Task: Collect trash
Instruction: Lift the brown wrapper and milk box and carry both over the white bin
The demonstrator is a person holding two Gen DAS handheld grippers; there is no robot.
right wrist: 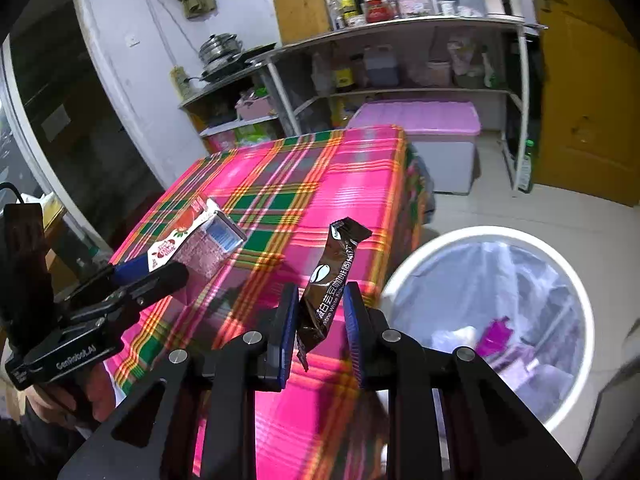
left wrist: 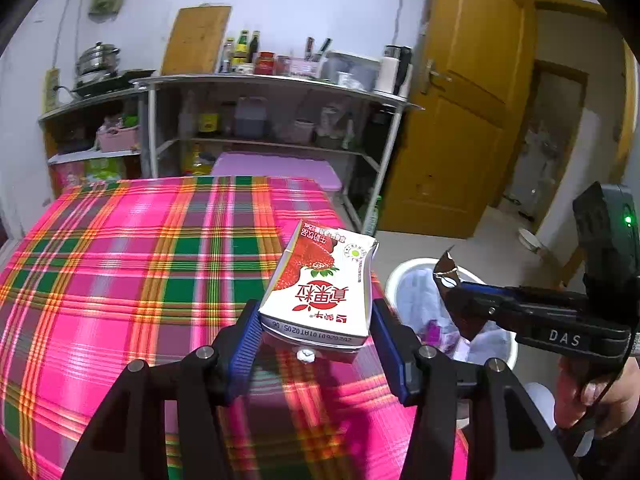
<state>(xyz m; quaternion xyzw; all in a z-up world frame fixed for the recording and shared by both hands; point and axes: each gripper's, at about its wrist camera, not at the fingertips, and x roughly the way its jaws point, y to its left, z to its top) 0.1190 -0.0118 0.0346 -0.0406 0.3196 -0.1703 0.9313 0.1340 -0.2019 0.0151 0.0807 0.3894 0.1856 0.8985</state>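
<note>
Pink-green plaid tablecloth (left wrist: 120, 264) fills both views, bare of loose items. Left gripper (left wrist: 316, 328) is clamped across a strawberry milk carton (left wrist: 320, 284), blue pads on both side faces, carton lifted over the table's edge. Right gripper (right wrist: 320, 320), jaws narrow, pinches a brown coffee sachet (right wrist: 330, 280) standing upright between the pads.

Left wrist view only: carton's printed front and the right gripper side-on with the sachet's torn top. Right wrist view only: carton's side panel, sachet's label, and a look straight down into the bin.

White round bin (right wrist: 576, 292) sits on the floor just beside the table corner, lined with a clear bag, holding crumpled wrappers and a purple scrap (right wrist: 496, 336). Neither held item is over the bin opening.
</note>
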